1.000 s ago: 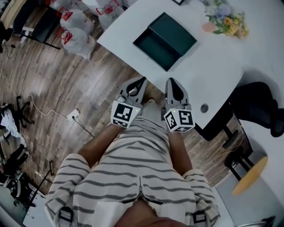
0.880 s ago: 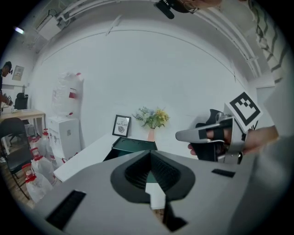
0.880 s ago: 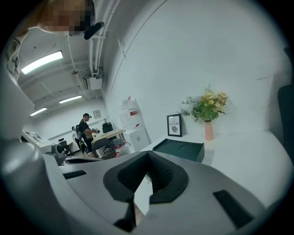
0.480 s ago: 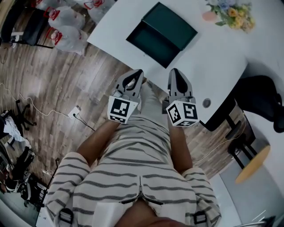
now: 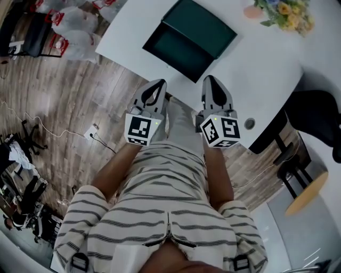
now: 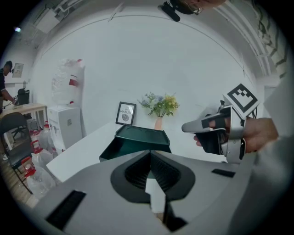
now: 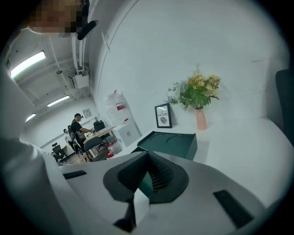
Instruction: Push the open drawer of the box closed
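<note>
A: Where's the box?

B: Dark green rectangular box (image 5: pixel 205 29) flat on the white round-edged tabletop (image 5: pixel 256 69), close to its near edge. Its drawer (image 5: pixel 170 50) is slid out toward the left of the head view, with a dark inside.

A: The tools?

B: Left gripper (image 5: pixel 157 84): grey jaws pressed together, nothing between them. The left gripper view shows the same, its tips (image 6: pixel 149 153) meeting in line with the box (image 6: pixel 140 137), which sits ahead and apart. Right gripper (image 5: pixel 210 80): also closed and empty. Its own view (image 7: pixel 147 156) shows the box (image 7: pixel 172 142) beyond the tips, with no contact.

A: How are they placed?

B: Side by side in front of the person's striped shirt (image 5: pixel 160 213), both pointing at the table edge just short of the drawer's open end.

A: The room?

B: Wood-plank floor (image 5: pixel 69 101) below the table. White plastic bags with red print (image 5: pixel 74 32) are heaped on it, left of the table. A black chair (image 5: pixel 314 117) is at the right.

A: Anything else on the table?

B: Pink vase of flowers (image 5: pixel 277 10) and a small framed picture (image 6: pixel 125 113), both behind the box, against the white wall. Nothing lies between the grippers and the drawer.
</note>
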### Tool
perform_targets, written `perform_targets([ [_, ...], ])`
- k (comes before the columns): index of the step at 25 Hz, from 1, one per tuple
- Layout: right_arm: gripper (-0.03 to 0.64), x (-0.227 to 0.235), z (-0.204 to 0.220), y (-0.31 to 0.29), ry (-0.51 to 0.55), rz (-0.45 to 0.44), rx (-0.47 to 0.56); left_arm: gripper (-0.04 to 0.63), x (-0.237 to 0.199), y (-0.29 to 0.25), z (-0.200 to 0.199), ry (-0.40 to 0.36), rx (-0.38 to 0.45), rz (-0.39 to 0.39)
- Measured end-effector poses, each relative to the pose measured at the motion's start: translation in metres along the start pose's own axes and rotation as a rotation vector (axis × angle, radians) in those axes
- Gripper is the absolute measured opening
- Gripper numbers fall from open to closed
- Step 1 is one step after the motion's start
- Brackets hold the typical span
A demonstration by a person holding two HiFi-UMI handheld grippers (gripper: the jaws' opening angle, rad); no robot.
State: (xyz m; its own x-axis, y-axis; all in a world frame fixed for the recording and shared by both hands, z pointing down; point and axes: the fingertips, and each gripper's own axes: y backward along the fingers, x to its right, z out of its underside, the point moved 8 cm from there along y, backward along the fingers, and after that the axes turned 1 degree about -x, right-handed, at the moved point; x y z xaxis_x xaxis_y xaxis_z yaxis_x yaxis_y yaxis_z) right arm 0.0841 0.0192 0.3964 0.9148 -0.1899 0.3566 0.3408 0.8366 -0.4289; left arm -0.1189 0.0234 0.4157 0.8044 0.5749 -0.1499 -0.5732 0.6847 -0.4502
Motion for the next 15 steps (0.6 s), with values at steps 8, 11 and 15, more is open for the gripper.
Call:
perform_targets([
  [8, 0.031, 0.027, -0.004, -0.018, -0.025, 0.033, -0.009, -0.002, -0.003, -0.016, 0.001, -0.004, -0.021, 0.004],
  [11, 0.041, 0.038, -0.007, -0.024, -0.037, 0.045, -0.009, -0.002, -0.003, -0.022, 0.002, -0.003, -0.028, 0.002],
  [15, 0.07, 0.05, -0.009, -0.034, -0.055, 0.058, -0.02, -0.002, -0.004, -0.026, 0.004, -0.002, -0.039, -0.003],
])
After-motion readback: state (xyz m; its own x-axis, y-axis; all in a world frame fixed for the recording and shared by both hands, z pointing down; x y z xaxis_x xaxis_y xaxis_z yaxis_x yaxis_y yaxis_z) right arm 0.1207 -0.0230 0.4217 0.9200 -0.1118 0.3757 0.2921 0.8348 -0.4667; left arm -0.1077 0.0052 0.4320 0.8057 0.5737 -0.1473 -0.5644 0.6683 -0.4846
